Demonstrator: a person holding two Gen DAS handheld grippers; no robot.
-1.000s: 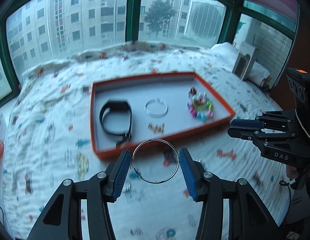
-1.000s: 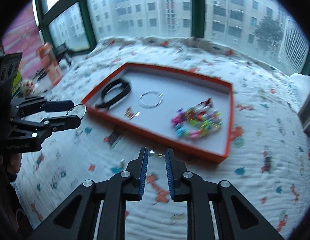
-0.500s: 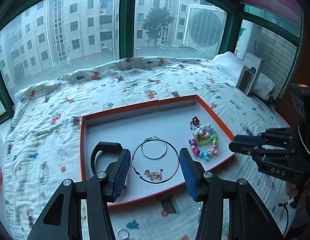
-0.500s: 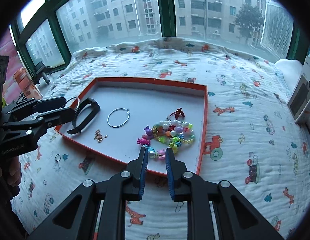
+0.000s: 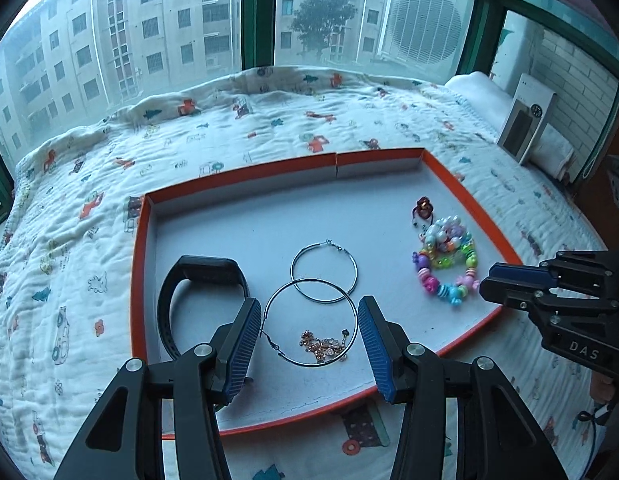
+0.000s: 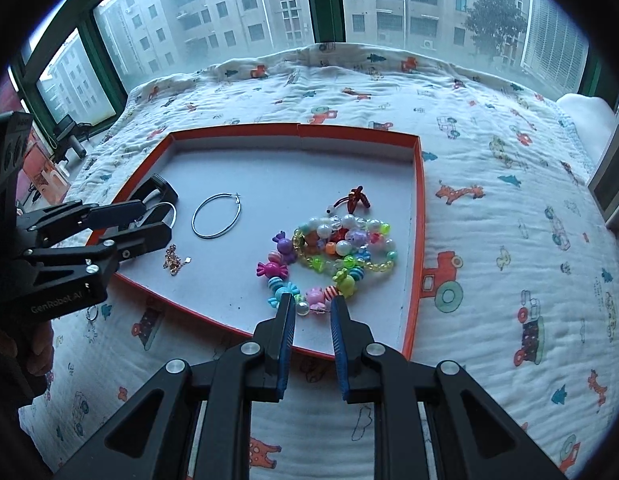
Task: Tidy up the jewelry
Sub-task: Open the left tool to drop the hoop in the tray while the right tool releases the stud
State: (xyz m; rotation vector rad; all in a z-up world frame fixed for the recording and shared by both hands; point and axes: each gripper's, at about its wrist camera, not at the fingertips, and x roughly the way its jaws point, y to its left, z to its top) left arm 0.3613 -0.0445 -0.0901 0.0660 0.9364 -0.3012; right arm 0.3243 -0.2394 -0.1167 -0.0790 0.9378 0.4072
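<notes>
An orange-rimmed tray with a grey floor lies on the bed. My left gripper is shut on a large silver hoop earring and holds it over the tray's near left part. A second hoop, a black wristband, a gold chain and a coloured bead bracelet lie in the tray. My right gripper is shut on a small pearl earring over the tray's near edge.
A white quilt with printed animals and cars covers the bed. A small ring lies on the quilt left of the tray. A white box stands at the right. Windows close off the far side.
Both grippers have moved forward from above the quilt to over the tray, each still holding its earring.
</notes>
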